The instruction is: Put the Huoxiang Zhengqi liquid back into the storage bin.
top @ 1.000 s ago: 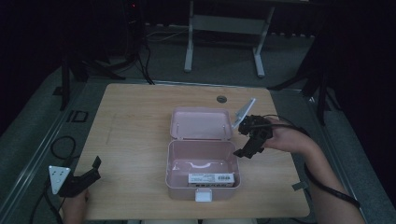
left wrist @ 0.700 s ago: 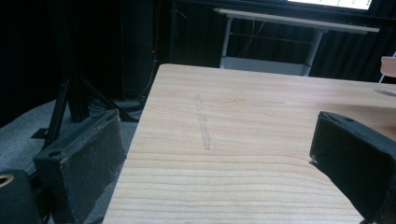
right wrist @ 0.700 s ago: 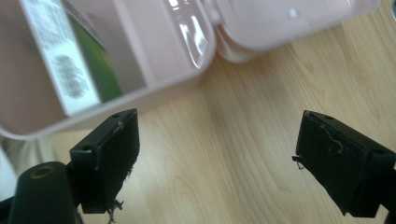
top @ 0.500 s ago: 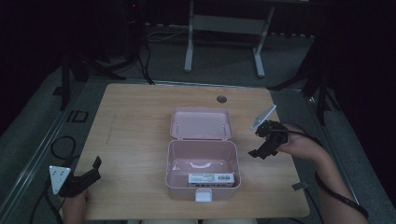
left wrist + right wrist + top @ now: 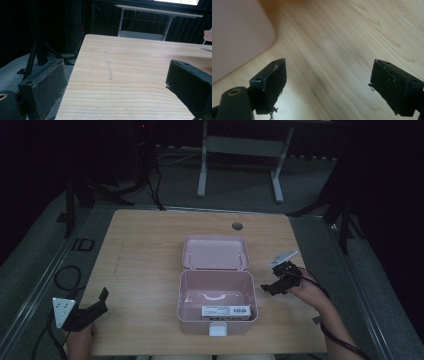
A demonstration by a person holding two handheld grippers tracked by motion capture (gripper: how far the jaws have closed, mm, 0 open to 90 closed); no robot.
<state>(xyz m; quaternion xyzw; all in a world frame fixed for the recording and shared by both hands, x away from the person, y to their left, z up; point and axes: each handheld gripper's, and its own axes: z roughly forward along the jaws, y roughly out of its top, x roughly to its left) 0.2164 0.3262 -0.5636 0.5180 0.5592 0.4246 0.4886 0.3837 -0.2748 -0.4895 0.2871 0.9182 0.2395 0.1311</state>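
The left tongs (image 5: pixel 102 300) sit low at the near left corner of the wooden counter (image 5: pixel 150 250), held in a hand (image 5: pixel 80 337) that comes up from the bottom edge with the forearm barely past the rim. They point forward and to the right, with the grey three-cornered plate on their outer side. In the left gripper view the left tongs (image 5: pixel 117 82) stand wide apart with bare wood between the jaws and nothing in them.

Well to the right of the left tongs stands the pink plastic box (image 5: pixel 217 307), its lid (image 5: pixel 216 252) thrown back flat on the counter beyond it. Inside the box, against the near wall, lies a white label card (image 5: pixel 226 310), and a small white latch (image 5: pixel 218 329) hangs at the front.

Just right of the box are the right tongs (image 5: pixel 267 289), aimed leftward at its right wall and near it without touching. The right hand (image 5: pixel 307 292) holds them with the wrist bent inward and the forearm running back to the lower right. In the right gripper view the right tongs (image 5: pixel 328 77) gape open over bare wood, empty, with a rounded pink corner of the box (image 5: pixel 237 35) to their upper left.
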